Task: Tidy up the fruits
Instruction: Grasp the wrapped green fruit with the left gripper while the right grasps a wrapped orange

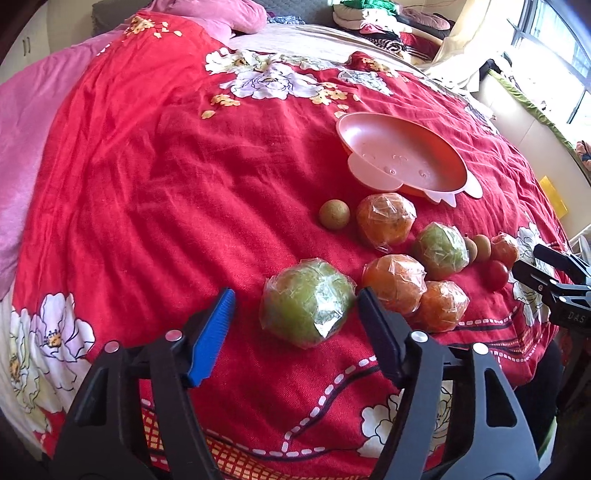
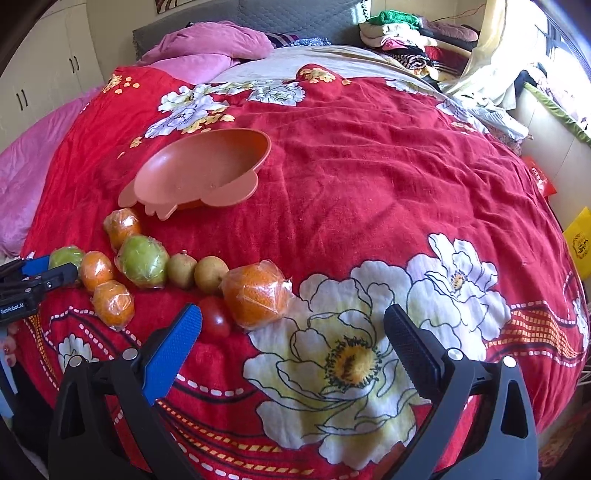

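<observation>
**Fruits loose on bedspread, both claws wide, bowl holds nothing**

Nearest the left wrist camera, the left gripper (image 1: 295,306) is seen spread wide, one blue pad (image 1: 212,334) and one black pad on either side of a plastic-wrapped green fruit (image 1: 306,308). The black pad is just beside the fruit's wrap; contact cannot be told. Nothing is clamped.

Just past that fruit, two wrapped oranges (image 1: 395,282) (image 1: 443,304) are laid touching each other. A second wrapped green fruit (image 1: 441,251) is set behind them, and another wrapped orange (image 1: 386,219) is placed farther back, with a small brown round fruit (image 1: 334,214) just beside it on the left. Two more small brown fruits (image 1: 480,247), a red tomato (image 1: 496,275) and a further wrapped orange (image 1: 504,249) are grouped to the right, near the right gripper (image 1: 554,273) seen at the frame edge.

In the right wrist view, the right gripper (image 2: 293,321) is held wide over a white flower print on the red floral bedspread (image 2: 369,177), gripping nothing. The tomato (image 2: 216,321) is just beside its blue pad, touching the nearest wrapped orange (image 2: 256,293). The remaining fruits are strung leftward toward the left gripper (image 2: 48,271).

Beyond the fruits, a pink bowl (image 1: 373,136) with lobed rim is set on the bedspread, tilted. Farther back, a pink blanket (image 2: 207,44) and folded clothes (image 2: 406,33) are seen.
</observation>
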A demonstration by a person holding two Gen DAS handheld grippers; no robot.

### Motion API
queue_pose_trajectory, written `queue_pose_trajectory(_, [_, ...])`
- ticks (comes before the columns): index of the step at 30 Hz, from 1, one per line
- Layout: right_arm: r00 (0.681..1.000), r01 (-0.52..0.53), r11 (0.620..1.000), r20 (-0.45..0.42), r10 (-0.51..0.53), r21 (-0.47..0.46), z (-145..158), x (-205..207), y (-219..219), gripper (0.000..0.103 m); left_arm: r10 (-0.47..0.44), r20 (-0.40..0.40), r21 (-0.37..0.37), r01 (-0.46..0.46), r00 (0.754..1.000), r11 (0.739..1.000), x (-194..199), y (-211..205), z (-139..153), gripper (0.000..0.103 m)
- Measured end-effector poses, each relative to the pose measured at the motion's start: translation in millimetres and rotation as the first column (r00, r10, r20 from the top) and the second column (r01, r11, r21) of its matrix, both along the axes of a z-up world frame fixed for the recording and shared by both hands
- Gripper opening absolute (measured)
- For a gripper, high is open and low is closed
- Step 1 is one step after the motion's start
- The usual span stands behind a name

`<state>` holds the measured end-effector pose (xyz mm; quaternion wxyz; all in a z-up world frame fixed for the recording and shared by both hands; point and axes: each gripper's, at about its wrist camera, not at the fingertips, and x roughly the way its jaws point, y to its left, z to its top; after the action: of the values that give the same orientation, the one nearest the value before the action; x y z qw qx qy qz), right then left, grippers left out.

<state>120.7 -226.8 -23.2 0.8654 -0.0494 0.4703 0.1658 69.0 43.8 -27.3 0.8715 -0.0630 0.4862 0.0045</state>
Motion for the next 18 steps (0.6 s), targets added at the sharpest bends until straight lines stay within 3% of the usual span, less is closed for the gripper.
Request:
queue_pose_trajectory(2, [1.0, -0.008, 1.0, -0.009, 0.008, 0.012, -1, 3, 1, 0.084, -0.007, -0.001, -0.005, 0.007, 1.0, 1.0, 2, 0, -1, 0.055])
queue_pose_trajectory(3, [1.0, -0.011, 1.0, -0.016, 0.012, 0.017, -2, 5, 1, 0.071, -0.012, 0.0, -0.007, 0.012, 1.0, 1.0, 2, -1, -1, 0.053])
queue_pose_trajectory(12, [0.995, -0.083, 0.995, -0.044, 0.085, 0.05, -3, 15, 15, 0.046, -0.034, -0.011, -0.016, 0.034, 0.999, 0.999, 9, -4, -7, 0.046])
queue_pose_trajectory(18, [0.991, -0.102, 0.991, -0.078, 0.109, 0.092, -8, 24, 17, 0.044, -0.045, -0.021, -0.027, 0.044, 0.999, 0.999, 13, -4, -12, 0.042])
